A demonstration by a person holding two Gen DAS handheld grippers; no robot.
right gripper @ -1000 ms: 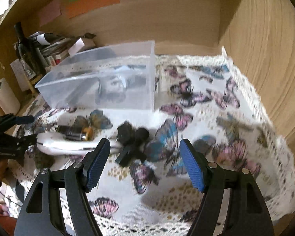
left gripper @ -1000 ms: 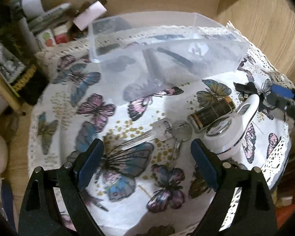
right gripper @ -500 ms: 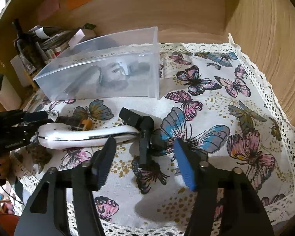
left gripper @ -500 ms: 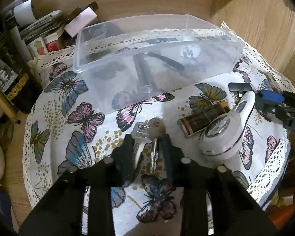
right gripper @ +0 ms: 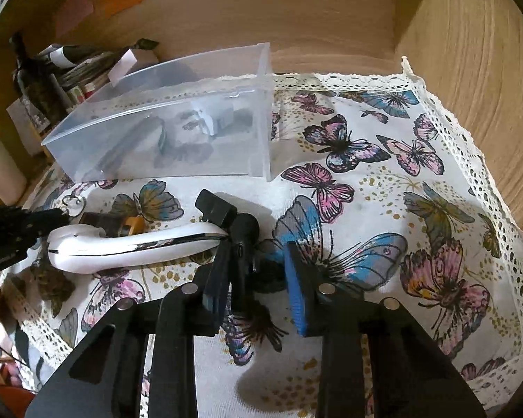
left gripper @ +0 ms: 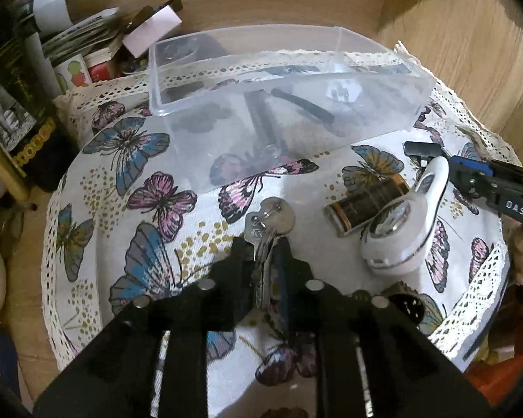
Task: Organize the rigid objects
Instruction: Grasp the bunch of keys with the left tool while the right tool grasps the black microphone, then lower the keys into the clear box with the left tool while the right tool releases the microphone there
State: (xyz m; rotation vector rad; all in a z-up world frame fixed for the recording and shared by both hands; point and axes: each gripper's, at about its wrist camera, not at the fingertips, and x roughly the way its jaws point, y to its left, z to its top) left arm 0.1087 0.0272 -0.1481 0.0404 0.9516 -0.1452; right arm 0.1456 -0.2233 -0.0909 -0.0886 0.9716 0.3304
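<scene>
Keys [left gripper: 268, 224]: left wrist view, centre of frame, a small bunch lying on the butterfly cloth [left gripper: 136, 188] that covers the table.
Left tool [left gripper: 265, 261]: lower centre, both fingers drawn together and clamped on the blades of the keys; key heads and ring stick out ahead of the tips.
Clear box [left gripper: 282, 104]: upper centre, standing on the cloth just beyond the keys; dark items show through its walls, not identifiable.
Battery [left gripper: 366, 205]: right of centre, lying on its side, touching the white device.
White device [left gripper: 404, 233]: right of centre, round body with a curved handle pointing to the upper right.
Clutter [left gripper: 52, 80]: upper left, bottles and paper packets off the cloth edge.

Black clip part [right gripper: 239, 233]: right wrist view, centre, a jointed black piece lying on the cloth at the handle end of the white device [right gripper: 129, 245].
Right tool [right gripper: 258, 278]: lower centre, fingers apart; the blue pad [right gripper: 216, 278] on the left side sits against the black part, the other stands clear of it.
Clear box [right gripper: 177, 132]: upper left of centre.
Battery [right gripper: 115, 224]: left, behind the white device.
Left tool [right gripper: 14, 233]: left edge, dark and blurred.
</scene>
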